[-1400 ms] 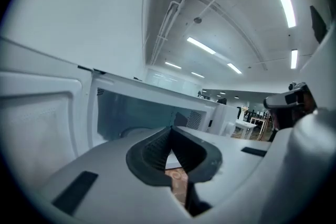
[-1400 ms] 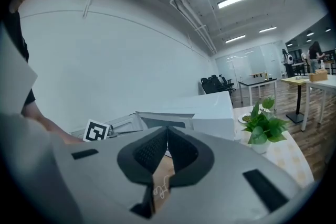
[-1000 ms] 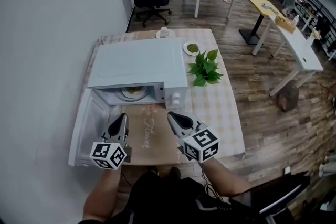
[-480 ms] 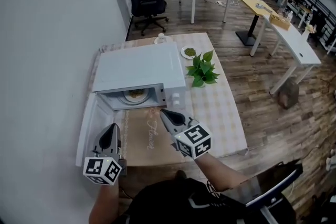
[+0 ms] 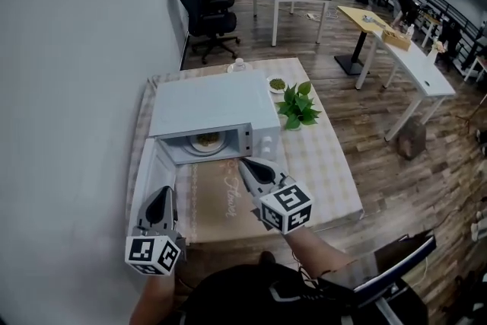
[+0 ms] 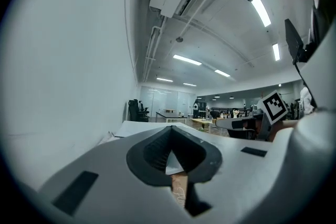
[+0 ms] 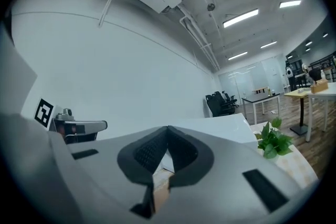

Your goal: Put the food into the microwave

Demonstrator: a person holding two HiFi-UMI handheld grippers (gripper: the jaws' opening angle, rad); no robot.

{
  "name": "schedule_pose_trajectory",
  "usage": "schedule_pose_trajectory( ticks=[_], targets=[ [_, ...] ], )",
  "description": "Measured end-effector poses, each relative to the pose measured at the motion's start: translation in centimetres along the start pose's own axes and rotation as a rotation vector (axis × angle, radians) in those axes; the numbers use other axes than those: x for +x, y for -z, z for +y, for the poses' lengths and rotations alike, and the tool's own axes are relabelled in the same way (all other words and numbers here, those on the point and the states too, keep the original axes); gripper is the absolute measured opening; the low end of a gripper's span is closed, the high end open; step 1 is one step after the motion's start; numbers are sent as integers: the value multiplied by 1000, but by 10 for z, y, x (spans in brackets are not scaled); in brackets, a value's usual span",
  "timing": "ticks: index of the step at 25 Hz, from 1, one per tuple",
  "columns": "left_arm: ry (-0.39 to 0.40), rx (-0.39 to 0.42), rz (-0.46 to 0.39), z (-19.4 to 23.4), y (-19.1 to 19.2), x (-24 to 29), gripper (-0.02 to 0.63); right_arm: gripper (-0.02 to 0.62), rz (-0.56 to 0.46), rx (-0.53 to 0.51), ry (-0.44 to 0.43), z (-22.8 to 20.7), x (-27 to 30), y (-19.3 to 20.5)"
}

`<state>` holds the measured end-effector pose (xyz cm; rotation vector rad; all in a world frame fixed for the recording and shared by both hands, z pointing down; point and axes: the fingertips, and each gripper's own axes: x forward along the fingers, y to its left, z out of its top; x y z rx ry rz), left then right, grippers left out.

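The white microwave (image 5: 205,106) stands on the table with its door (image 5: 148,171) swung open to the left. Inside it sits a plate of food (image 5: 207,141). My left gripper (image 5: 161,195) is shut and empty, near the front end of the open door. My right gripper (image 5: 248,164) is also shut and empty, just in front of the microwave's control panel, above a brown mat (image 5: 217,198). In the left gripper view the jaws (image 6: 170,131) meet with nothing between them, and the microwave (image 6: 139,126) shows beyond. The right gripper view shows its jaws (image 7: 168,131) closed tip to tip.
A potted green plant (image 5: 297,106) stands right of the microwave, with a small dish of green food (image 5: 277,84) and a white cup (image 5: 239,65) behind. The table (image 5: 327,164) has a checked cloth. A white wall runs along the left; desks and office chairs (image 5: 205,0) stand beyond.
Both grippers have drawn back from the microwave opening and risen. The left one moved toward the lower left, along the open door. Both stayed shut.
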<state>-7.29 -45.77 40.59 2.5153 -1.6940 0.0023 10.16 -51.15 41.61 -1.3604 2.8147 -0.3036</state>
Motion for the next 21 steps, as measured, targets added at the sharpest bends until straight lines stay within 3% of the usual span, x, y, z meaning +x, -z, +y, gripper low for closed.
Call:
schedule_pose_trajectory(
  ticks=[7,21],
  targets=[
    [52,1,-16,4,-9,-12,8,8,-10,-29,22,24,-1,-3],
    [71,-35,14,6,1,-22,6,8,15,-15,46,36,-2,3]
  ],
)
